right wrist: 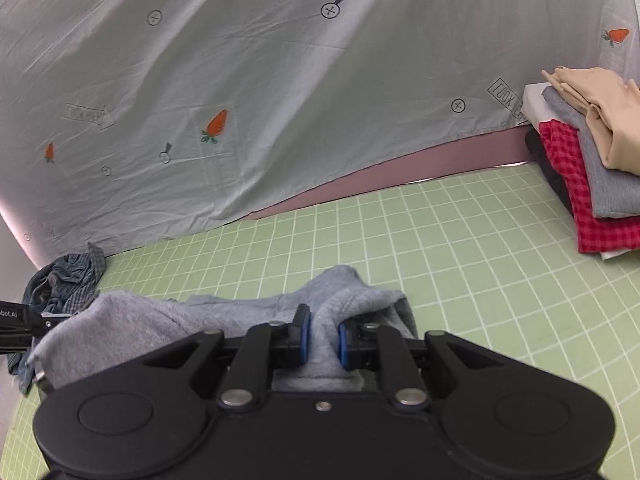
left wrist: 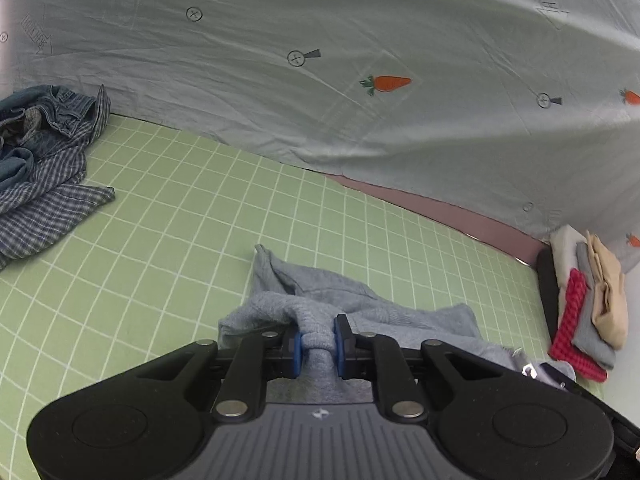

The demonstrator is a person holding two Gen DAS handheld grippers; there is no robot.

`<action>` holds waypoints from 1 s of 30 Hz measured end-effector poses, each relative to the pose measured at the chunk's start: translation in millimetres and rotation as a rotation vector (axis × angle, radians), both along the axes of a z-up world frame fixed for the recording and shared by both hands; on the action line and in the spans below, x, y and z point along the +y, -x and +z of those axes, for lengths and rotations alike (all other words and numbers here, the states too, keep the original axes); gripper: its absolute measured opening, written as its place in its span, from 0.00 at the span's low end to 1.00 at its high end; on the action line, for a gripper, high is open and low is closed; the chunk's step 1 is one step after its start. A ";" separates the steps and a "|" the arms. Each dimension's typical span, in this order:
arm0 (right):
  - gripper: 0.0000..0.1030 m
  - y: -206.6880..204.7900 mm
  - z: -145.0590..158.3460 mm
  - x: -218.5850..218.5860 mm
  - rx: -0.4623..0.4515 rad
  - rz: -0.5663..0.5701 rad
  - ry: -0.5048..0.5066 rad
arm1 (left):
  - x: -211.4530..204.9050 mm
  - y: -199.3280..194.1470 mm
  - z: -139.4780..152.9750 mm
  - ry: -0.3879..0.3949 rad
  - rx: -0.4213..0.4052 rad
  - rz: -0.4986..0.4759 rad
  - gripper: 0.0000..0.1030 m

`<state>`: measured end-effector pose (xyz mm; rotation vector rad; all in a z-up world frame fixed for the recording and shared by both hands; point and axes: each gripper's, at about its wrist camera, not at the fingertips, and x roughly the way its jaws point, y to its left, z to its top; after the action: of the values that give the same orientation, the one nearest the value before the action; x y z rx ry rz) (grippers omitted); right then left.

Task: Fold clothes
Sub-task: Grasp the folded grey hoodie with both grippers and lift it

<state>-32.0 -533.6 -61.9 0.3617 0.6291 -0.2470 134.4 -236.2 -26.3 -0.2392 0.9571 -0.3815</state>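
**Sweatshirt being pinched from both ends**

Grey sweatshirt (left wrist: 320, 304) is being held bunched over the green grid mat (left wrist: 160, 240). A fold of it is being clamped by the left gripper (left wrist: 317, 346), another by the right gripper (right wrist: 322, 340). Unfolded denim and plaid clothes (left wrist: 40, 152) are lying off left, a folded stack (right wrist: 592, 168) right, a carrot-print sheet (right wrist: 280, 100) behind.

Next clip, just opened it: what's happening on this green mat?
A person is folding laundry with two handheld grippers. Both the left gripper and the right gripper are shut on the same grey knit garment, bunched on the green grid mat. An unfolded heap of jeans and a plaid shirt waits at one end; a stack of folded clothes sits at the other.
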 end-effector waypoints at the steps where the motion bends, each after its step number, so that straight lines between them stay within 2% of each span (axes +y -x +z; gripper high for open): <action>1: 0.15 -10.5 -4.8 -4.4 0.005 -0.013 0.007 | -1.9 -9.9 -11.5 -0.005 0.025 0.012 0.17; 4: 0.19 -23.2 -23.8 -8.7 0.052 -0.025 -0.011 | -5.6 -28.0 -45.1 -0.046 0.100 0.034 0.17; 6: 0.23 -31.3 -36.6 -11.5 0.084 -0.033 -0.024 | -4.2 -34.4 -61.9 -0.064 0.148 0.052 0.22; 10: 0.32 -47.5 -62.1 -16.9 0.147 -0.048 -0.051 | 4.1 -28.5 -59.9 -0.053 0.138 0.040 0.29; 12: 0.41 -39.5 -59.1 -15.1 0.143 -0.052 -0.041 | 8.0 -22.7 -55.6 -0.064 0.136 0.050 0.44; 14: 0.50 -29.4 -56.3 -14.2 0.141 -0.060 -0.046 | 12.9 -15.5 -51.3 -0.065 0.139 0.061 0.49; 19: 0.58 -1.1 -52.5 -12.4 0.144 -0.080 -0.096 | 21.5 9.2 -46.5 -0.051 0.159 0.022 0.52; 23: 0.62 11.5 -54.0 -6.8 0.148 -0.066 -0.116 | 24.2 21.5 -56.1 -0.029 0.209 -0.003 0.52; 25: 0.62 12.9 -56.9 -6.6 0.152 -0.058 -0.139 | 22.4 22.2 -63.6 -0.037 0.243 -0.015 0.50; 26: 0.61 12.1 -58.4 -6.7 0.155 -0.047 -0.157 | 21.7 22.1 -66.1 -0.033 0.254 -0.020 0.46; 27: 0.55 11.1 -59.9 -6.8 0.157 -0.035 -0.175 | 21.9 21.4 -67.4 -0.016 0.263 -0.023 0.29; 29: 0.32 7.9 -61.7 -4.9 0.170 0.007 -0.187 | 23.2 18.2 -68.1 0.022 0.279 -0.026 0.14; 30: 0.26 6.0 -62.4 -4.1 0.177 0.030 -0.192 | 24.0 15.4 -67.4 0.030 0.283 -0.025 0.08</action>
<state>-38.1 -537.7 -124.3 0.5182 0.8351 -0.1920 118.9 -212.2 -93.7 -0.3146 1.2344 -0.3918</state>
